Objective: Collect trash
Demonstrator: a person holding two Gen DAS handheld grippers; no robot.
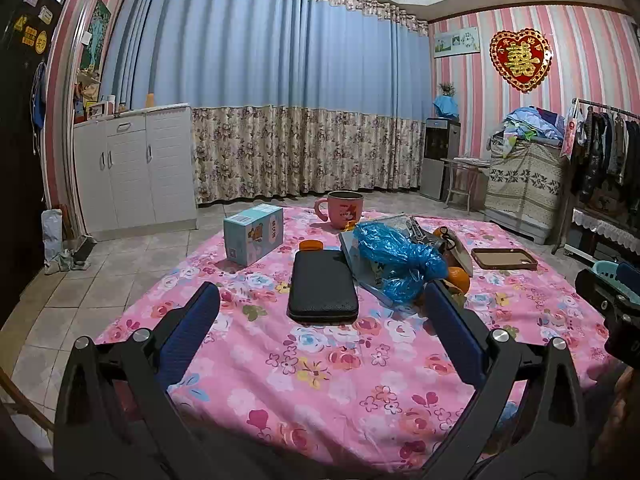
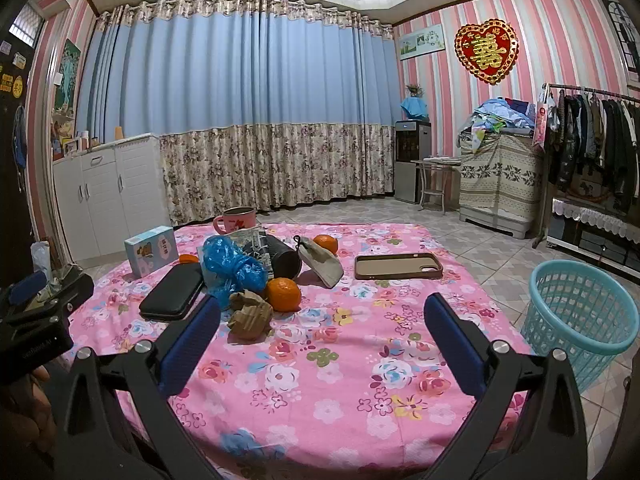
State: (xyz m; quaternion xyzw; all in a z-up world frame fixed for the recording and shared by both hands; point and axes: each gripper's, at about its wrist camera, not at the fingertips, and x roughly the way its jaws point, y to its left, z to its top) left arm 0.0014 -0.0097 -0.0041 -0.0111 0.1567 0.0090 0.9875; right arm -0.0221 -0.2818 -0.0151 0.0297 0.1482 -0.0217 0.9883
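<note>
A floral-clothed surface (image 2: 320, 380) is shown before blue curtains (image 2: 240, 72). Both grippers' jaws are spread, empty. Crumpled brown paper (image 2: 250, 316), at 11 o'clock, and a basket (image 2: 580, 320), at 3 o'clock, are seen only by the right wrist.

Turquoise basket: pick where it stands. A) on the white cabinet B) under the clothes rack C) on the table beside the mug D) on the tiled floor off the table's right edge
D: the turquoise basket stands on the floor tiles past the right edge of the table.
</note>
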